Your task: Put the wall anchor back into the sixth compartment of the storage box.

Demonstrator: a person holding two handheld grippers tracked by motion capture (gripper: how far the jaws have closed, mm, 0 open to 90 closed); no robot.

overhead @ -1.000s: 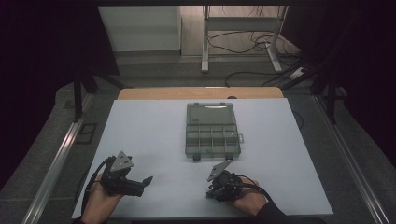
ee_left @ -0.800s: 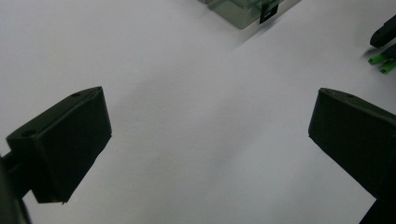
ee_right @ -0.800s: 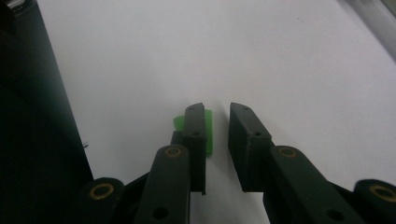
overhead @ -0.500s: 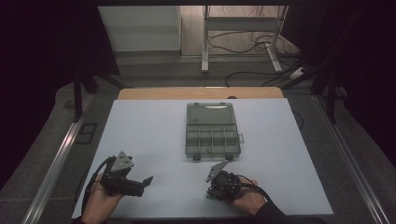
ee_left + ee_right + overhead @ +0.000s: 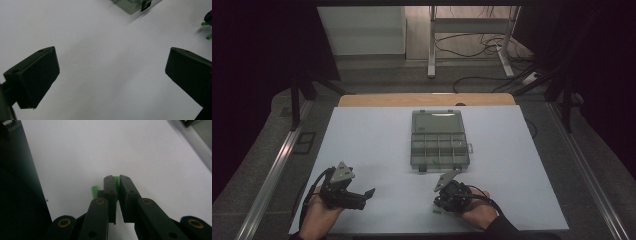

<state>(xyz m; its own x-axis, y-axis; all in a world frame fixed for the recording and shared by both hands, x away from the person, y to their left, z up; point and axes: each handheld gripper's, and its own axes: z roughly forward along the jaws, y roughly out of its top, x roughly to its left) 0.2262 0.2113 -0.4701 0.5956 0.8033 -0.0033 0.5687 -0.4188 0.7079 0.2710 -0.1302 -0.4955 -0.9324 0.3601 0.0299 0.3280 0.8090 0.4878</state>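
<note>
My right gripper (image 5: pixel 115 185) has just been closing, and its jaws now pinch a small green piece (image 5: pixel 116 180) at their tips, low over the white table (image 5: pixel 377 150); a second green piece (image 5: pixel 94 191) lies on the table just beside the left jaw. My left gripper (image 5: pixel 110 75) hangs with jaws spread wide, nothing between them. The grey compartment box (image 5: pixel 438 140) sits mid-table, well beyond both grippers. I can read no writing anywhere.
</note>
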